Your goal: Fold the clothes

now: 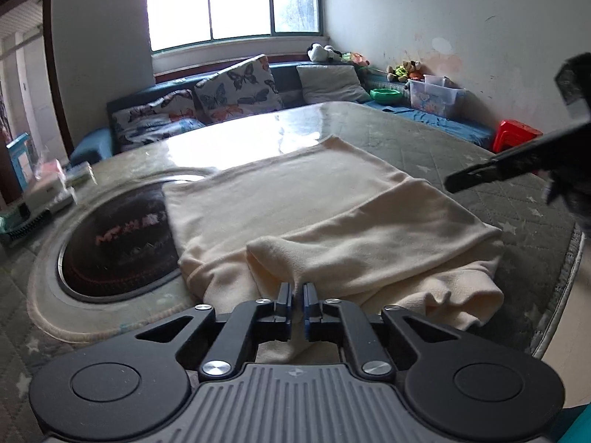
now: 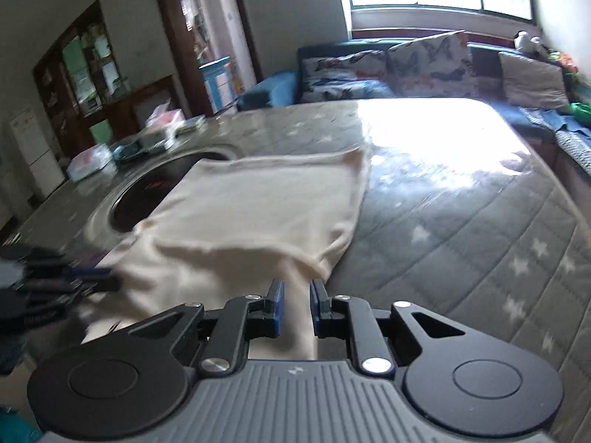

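On the left side of the big table (image 1: 424, 136) sit some boxes and packets (image 1: 55, 184). Next to them is a round dark plate (image 1: 118, 243) set into the tabletop. The cream cloth (image 1: 314, 199) lies flat in the middle of the table, and its left edge covers part of that dark plate. The near end of the cloth is bunched up in soft folds.

The left gripper (image 1: 299, 289) is at that near end. Its jaws are pressed together, and a small fold of the cream cloth is pinched between them.

Further right, the right gripper (image 2: 297, 289) is over the near right part of the cloth. Its jaws are a little apart, with a strip of cloth between them. I cannot tell if they squeeze it. To the right of the cloth is the grey quilted cover with white stars (image 2: 480, 243).
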